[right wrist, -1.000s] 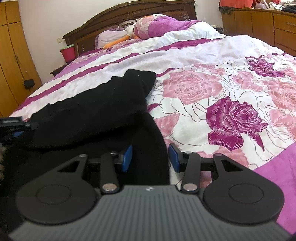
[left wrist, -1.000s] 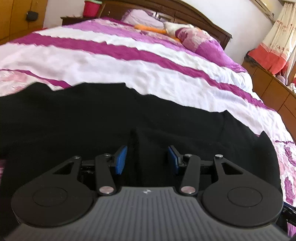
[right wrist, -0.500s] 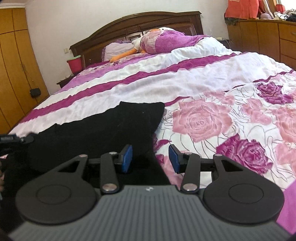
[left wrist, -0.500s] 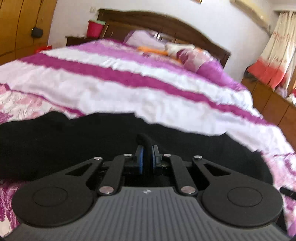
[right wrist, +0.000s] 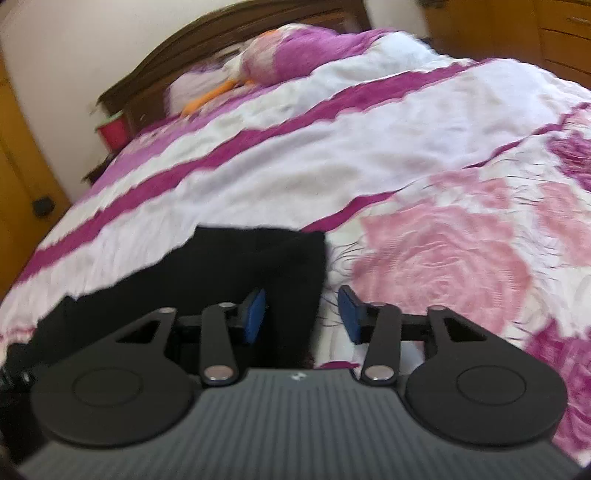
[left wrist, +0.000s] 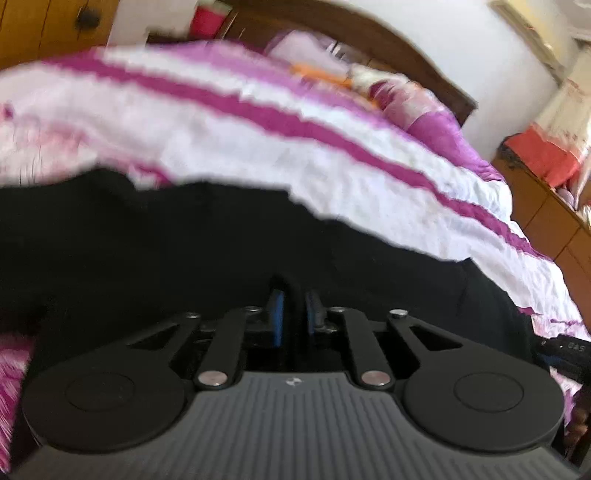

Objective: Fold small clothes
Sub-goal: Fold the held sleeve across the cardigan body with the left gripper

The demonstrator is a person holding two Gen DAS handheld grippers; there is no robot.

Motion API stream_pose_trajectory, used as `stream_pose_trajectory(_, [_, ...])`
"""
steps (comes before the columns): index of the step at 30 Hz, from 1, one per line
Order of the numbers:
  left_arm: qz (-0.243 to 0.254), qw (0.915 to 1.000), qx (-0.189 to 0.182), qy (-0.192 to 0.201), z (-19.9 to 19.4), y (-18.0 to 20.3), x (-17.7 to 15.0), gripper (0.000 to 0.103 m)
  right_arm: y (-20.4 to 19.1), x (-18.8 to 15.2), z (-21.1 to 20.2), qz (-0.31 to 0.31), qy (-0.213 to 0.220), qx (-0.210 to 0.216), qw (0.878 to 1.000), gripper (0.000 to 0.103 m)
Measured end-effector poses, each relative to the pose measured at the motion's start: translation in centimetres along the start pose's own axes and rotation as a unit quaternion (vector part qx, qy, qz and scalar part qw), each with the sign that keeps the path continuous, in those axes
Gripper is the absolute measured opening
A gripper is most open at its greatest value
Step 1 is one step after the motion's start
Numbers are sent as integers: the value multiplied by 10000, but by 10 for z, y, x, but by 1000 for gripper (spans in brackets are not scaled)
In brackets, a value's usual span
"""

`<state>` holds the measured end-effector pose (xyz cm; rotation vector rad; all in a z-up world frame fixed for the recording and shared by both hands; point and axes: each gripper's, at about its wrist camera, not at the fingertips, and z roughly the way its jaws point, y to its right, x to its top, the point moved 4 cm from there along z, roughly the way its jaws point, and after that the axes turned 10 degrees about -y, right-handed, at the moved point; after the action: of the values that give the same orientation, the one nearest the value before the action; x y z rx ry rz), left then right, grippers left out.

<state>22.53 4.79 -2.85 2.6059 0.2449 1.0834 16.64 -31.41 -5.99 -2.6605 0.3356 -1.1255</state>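
A black garment (left wrist: 184, 251) lies spread across the near part of the bed. My left gripper (left wrist: 293, 314) is shut on a raised fold of it, and the cloth bulges up between the blue pads (left wrist: 276, 321). In the right wrist view the garment's right end (right wrist: 240, 266) lies on the bedspread. My right gripper (right wrist: 301, 314) straddles that end's right edge. Its jaws are closing, and the blue pads (right wrist: 255, 314) still stand apart from the cloth. Both views are blurred by motion.
The pink, white and purple bedspread (right wrist: 332, 155) stretches ahead to pillows (right wrist: 295, 59) and a dark wooden headboard (right wrist: 207, 48). A red bin (right wrist: 112, 133) stands by the bed, wooden wardrobe doors (left wrist: 44, 33) at the left, a low wooden cabinet (left wrist: 546, 221) at the right.
The left jaws closed on a fold of the black garment. The right gripper moved forward along the garment to its right end, with its jaws as wide as before.
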Motion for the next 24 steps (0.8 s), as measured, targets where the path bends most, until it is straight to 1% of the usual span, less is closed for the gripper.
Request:
stream_pose_trajectory(1, [169,9996,7,216,-7,5,1,9,-4,-1,0,-157,58,20,9999,8])
stream_pose_trajectory(2, [354,9983,72,454,-14,11,3,9,-7,-2,-5,-269,235,-67,9993,8])
stream_pose_trajectory(3, [479,9969,157,612,-18,15,5,9,-8,-3,-13,-335,482,-141,9982,8])
stream_pose_trajectory(4, [546,9959,228,691,-18,18,7,9,-8,-3,-19,-349,717,-187,9966,8])
stream_pose_trajectory(5, [598,9951,329,710,-14,19,9,9,-7,-4,-23,-318,865,-239,9955,8])
stream_pose_trajectory(7, [593,9949,532,624,-1,16,11,9,-7,-5,-21,-297,938,-401,9943,8])
stream_pose_trajectory(8, [574,9943,692,567,7,13,11,9,-7,-6,-16,-359,888,-508,9941,8])
stream_pose_trajectory(9, [586,9923,970,492,17,9,9,9,-8,-8,-9,-446,791,-624,9939,8])
stream_pose_trajectory(10, [522,9915,1131,377,25,3,8,9,-6,-8,-2,-466,699,-714,9939,9])
stream_pose_trajectory(11, [330,9926,1153,200,33,-7,6,9,-4,-11,5,-433,605,-770,9943,9])
stream_pose_trajectory(12, [78,9950,987,126,36,-16,6,9,-1,-12,10,-386,547,-774,9947,9])
stream_pose_trajectory(14, [-85,9964,832,133,31,-24,6,9,3,-12,14,-317,519,-760,9953,9])
stream_pose_trajectory(19, [88,9962,870,64,29,-20,9,9,2,-11,15,-343,480,-767,9953,9])
stream_pose_trajectory(21, [110,9969,782,36,20,-16,11,10,3,-9,13,-308,451,-693,9961,12])
stream_pose_trajectory(24, [112,9986,524,15,4,-10,14,11,2,-4,-2,-230,417,-588,9971,14])
